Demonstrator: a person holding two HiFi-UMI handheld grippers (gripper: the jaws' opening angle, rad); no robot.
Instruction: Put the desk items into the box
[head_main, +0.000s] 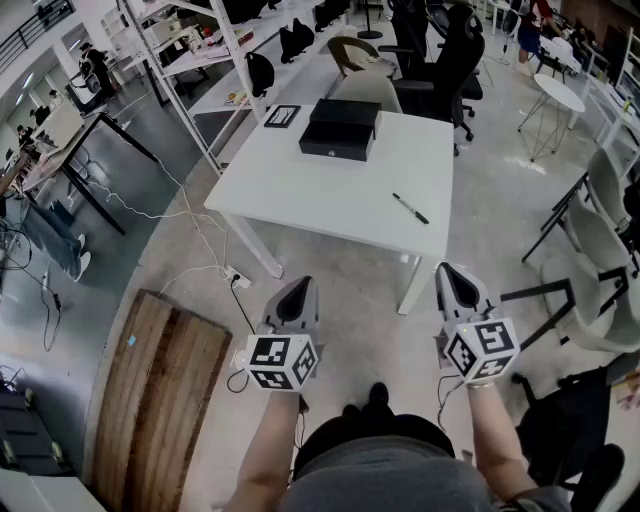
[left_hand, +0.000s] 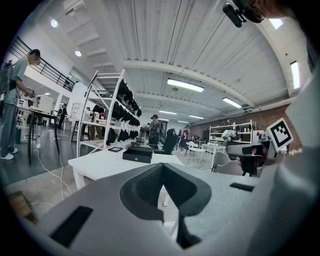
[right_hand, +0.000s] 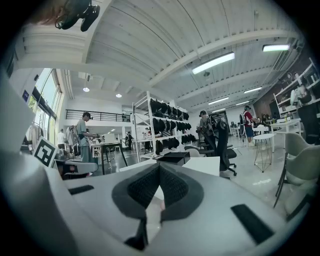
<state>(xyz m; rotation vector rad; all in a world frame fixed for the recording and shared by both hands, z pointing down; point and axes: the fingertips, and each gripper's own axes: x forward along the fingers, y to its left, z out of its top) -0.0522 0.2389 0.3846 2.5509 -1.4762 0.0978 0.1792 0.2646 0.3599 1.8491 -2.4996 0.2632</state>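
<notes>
Jaws together with nothing between on left gripper (head_main: 298, 287) and right gripper (head_main: 448, 270), both low in frame, short of the near edge of the white table (head_main: 330, 195), open floor (head_main: 370, 330) between. Black box (head_main: 338, 128) at table's far edge, upper centre; marker (head_main: 410, 208) near its right edge (well apart from box). Wooden board (head_main: 160, 390) lower left, chairs (head_main: 605, 255) at right.

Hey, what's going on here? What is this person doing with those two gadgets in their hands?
A person stands back from a white table, holding the left gripper and the right gripper out in front. Both have their fingers closed, with nothing between them. On the table are a black box, a pen lying apart from it, and a small flat black item beside the box. Neither gripper is near them, so packing has not begun.
</notes>
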